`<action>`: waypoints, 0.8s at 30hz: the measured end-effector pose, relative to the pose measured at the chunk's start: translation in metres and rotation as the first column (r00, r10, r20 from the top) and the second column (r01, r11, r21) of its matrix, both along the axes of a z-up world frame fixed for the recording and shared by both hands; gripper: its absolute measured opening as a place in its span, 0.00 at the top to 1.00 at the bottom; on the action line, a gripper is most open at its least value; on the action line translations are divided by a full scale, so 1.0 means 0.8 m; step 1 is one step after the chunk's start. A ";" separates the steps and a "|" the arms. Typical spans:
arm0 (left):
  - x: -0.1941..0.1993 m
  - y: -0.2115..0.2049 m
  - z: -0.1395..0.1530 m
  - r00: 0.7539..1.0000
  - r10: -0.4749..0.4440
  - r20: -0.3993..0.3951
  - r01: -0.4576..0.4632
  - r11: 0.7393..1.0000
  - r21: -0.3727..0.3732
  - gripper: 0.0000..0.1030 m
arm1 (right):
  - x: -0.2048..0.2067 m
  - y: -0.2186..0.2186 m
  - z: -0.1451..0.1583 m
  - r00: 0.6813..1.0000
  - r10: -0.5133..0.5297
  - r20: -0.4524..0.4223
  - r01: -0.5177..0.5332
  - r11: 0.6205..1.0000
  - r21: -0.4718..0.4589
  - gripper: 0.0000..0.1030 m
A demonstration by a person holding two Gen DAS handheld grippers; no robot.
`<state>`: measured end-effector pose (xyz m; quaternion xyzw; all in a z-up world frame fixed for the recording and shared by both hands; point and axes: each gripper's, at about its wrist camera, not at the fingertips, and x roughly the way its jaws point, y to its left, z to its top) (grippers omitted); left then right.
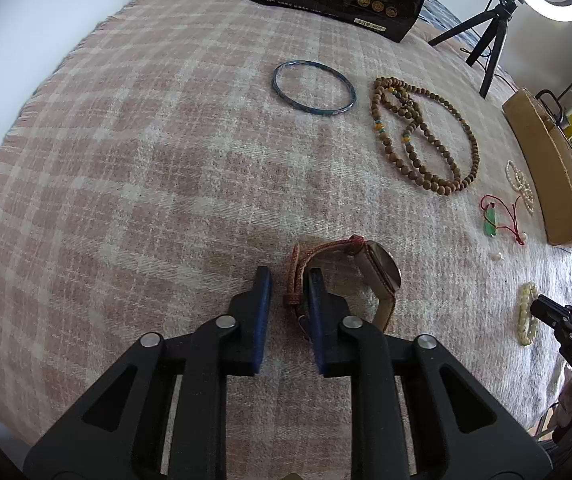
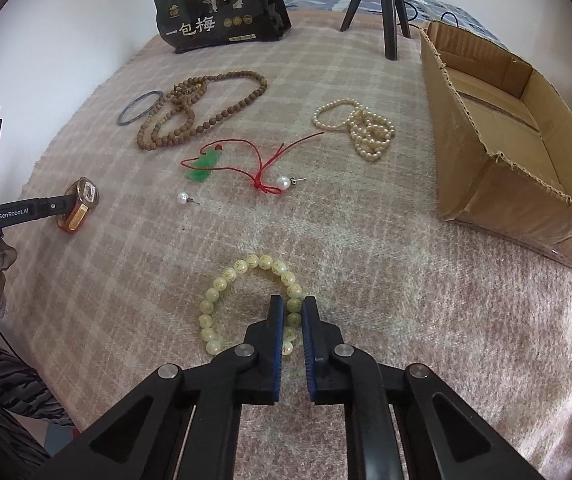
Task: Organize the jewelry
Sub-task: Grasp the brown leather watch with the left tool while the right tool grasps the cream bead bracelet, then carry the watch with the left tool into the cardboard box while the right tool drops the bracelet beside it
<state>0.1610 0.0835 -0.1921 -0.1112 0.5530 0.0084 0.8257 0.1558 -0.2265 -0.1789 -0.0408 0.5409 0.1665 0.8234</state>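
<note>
Right gripper (image 2: 293, 308) clamped on the near bead bracelet (image 2: 222, 280), left gripper (image 1: 288, 280) pinching the watch (image 1: 382, 276) strap at the left, then 2 pearl studs (image 2: 182, 198), the green pendant (image 2: 206, 162), pearls (image 2: 366, 128), wooden beads (image 2: 206, 108), bangle (image 2: 140, 113), and box (image 2: 466, 184) far right.

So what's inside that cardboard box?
The cardboard box looks empty: only its bare brown floor and taped seam show in the right wrist view. The near wall hides the strip of floor just behind it, so something small could lie there unseen.
</note>
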 end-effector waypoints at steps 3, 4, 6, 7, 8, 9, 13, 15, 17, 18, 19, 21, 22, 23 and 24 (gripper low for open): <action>0.000 0.000 0.002 1.000 0.000 0.005 0.000 1.000 0.005 0.91 | -0.002 0.003 0.007 1.000 0.004 0.029 -0.004 1.000 -0.004 0.95; -0.001 0.000 0.002 1.000 0.002 0.008 -0.002 1.000 0.004 0.91 | -0.003 0.003 0.010 0.999 0.005 0.042 -0.005 1.000 -0.008 0.95; -0.001 0.000 0.004 1.000 0.004 0.011 -0.004 1.000 0.004 0.91 | -0.004 0.004 0.017 0.998 0.004 0.065 -0.004 1.000 -0.010 0.95; -0.002 0.000 0.004 1.000 0.005 0.015 -0.005 1.000 0.005 0.91 | -0.004 0.003 0.021 0.997 0.001 0.074 -0.001 1.000 -0.008 0.95; -0.002 0.000 0.006 1.000 0.006 0.019 -0.006 1.000 0.009 0.91 | -0.004 0.002 0.024 0.997 -0.002 0.083 0.003 1.000 -0.005 0.95; -0.003 -0.001 0.007 1.000 0.007 0.024 -0.007 1.000 0.011 0.92 | -0.004 0.002 0.028 0.995 -0.004 0.095 0.005 1.000 -0.005 0.95; -0.004 -0.002 0.015 0.999 0.008 0.047 -0.009 1.000 0.009 0.92 | -0.006 0.003 0.041 0.991 0.000 0.135 0.001 1.000 -0.005 0.95; -0.004 -0.004 0.021 0.998 0.007 0.060 -0.008 1.000 0.011 0.92 | -0.006 0.004 0.048 0.988 0.005 0.153 -0.004 1.000 -0.005 0.95; -0.003 -0.007 0.028 0.997 0.006 0.077 -0.006 1.000 0.007 0.92 | -0.007 0.005 0.056 0.985 0.010 0.172 -0.009 1.000 -0.006 0.95; -0.002 -0.010 0.032 0.996 0.004 0.086 -0.005 1.000 0.008 0.92 | -0.007 0.005 0.060 0.983 0.011 0.182 -0.010 1.000 -0.005 0.95; -0.002 -0.013 0.036 0.995 0.001 0.096 -0.002 1.000 0.009 0.92 | -0.006 0.006 0.064 0.981 0.011 0.194 -0.010 1.000 -0.007 0.95; 0.000 -0.020 0.044 0.993 -0.009 0.115 0.008 1.000 0.008 0.92 | -0.006 0.005 0.073 0.976 0.013 0.220 -0.011 1.000 -0.011 0.95; 0.001 -0.024 0.049 0.992 -0.014 0.124 0.013 1.000 0.007 0.92 | -0.005 0.005 0.078 0.973 0.010 0.230 -0.008 1.000 -0.009 0.95; 0.002 -0.029 0.053 0.991 -0.020 0.132 0.019 1.000 0.005 0.92 | -0.004 0.004 0.082 0.971 0.005 0.239 -0.004 1.000 -0.005 0.95; 0.002 -0.033 0.057 0.990 -0.024 0.140 0.024 1.000 0.003 0.92 | -0.003 0.002 0.087 0.969 0.000 0.248 0.000 1.000 0.000 0.95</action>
